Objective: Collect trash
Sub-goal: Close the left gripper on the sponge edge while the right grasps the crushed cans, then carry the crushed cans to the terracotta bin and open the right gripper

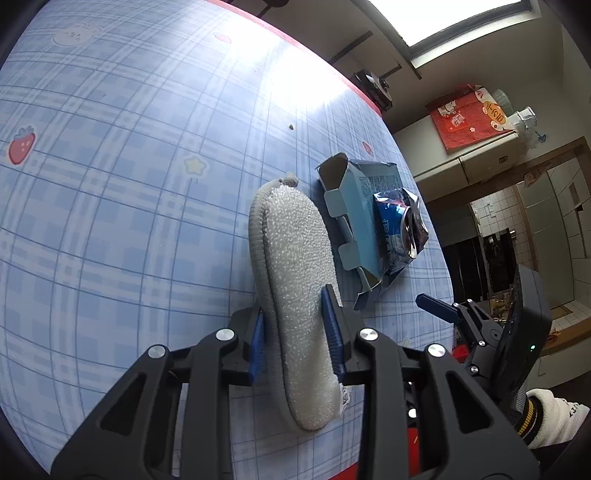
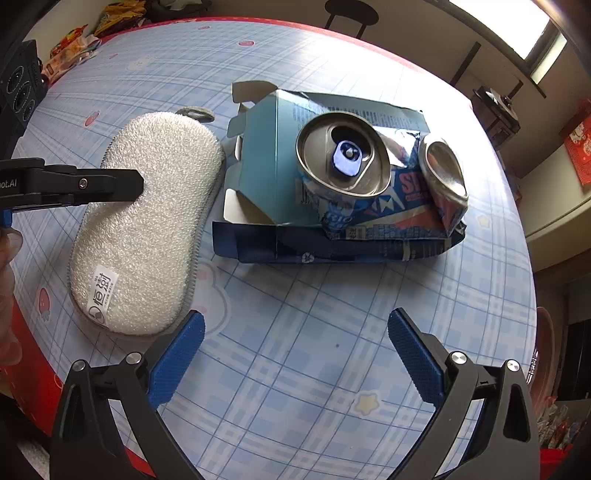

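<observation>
A grey-white oval scrubbing sponge (image 1: 291, 280) (image 2: 147, 221) lies flat on the blue plaid tablecloth (image 2: 314, 369). My left gripper (image 1: 297, 332) is shut on it, a blue pad pressed against each long side near its middle. One of its black fingers (image 2: 110, 184) shows over the sponge in the right wrist view. To the right of the sponge a crushed blue drink can (image 1: 399, 229) (image 2: 343, 162) rests on a flattened blue carton (image 1: 354, 206) (image 2: 258, 177). My right gripper (image 2: 295, 317) hangs open above bare cloth in front of the carton, holding nothing.
The round table has a red edge (image 2: 26, 354) close to the sponge on the left. Snack packets (image 2: 74, 40) and a black speaker (image 2: 22, 88) sit beyond the far left rim. A chair (image 2: 351, 14) stands behind the table. A white sleeve (image 1: 554, 417) is at lower right.
</observation>
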Motion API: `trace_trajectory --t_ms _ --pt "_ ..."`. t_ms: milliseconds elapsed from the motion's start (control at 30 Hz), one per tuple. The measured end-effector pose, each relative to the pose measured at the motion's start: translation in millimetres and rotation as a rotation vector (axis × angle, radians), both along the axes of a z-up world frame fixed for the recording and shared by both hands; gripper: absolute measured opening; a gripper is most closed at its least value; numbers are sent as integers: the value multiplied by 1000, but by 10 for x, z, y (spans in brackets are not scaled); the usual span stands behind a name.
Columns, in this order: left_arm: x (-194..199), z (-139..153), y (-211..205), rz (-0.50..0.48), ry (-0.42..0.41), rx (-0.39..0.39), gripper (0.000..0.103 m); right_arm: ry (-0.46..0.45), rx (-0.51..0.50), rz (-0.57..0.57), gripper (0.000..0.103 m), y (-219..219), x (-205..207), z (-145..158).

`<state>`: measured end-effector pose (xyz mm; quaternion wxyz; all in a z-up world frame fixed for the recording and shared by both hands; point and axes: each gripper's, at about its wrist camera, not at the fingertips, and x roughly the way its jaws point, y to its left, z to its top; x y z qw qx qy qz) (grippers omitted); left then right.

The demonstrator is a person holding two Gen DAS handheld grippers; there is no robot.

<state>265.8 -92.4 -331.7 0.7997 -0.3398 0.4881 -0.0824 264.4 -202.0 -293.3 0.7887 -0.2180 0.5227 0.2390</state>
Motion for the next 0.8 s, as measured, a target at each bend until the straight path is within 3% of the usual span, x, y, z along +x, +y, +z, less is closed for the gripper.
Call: trace_trajectory --t_ms 100,267,500,633,800 --pt "-85 149 156 45 -27 40 23 -32 62 -13 79 -42 135 190" --pt "-177 329 302 76 -58 111 22 -89 42 -2 70 97 374 264" --pt "-344 439 426 103 -72 119 22 -82 -22 4 56 266 564 115" --pt "-480 459 503 120 -74 121 22 -87 -26 7 52 265 569 111" --pt "-640 611 538 125 -103 142 22 -115 49 18 52 197 430 326"
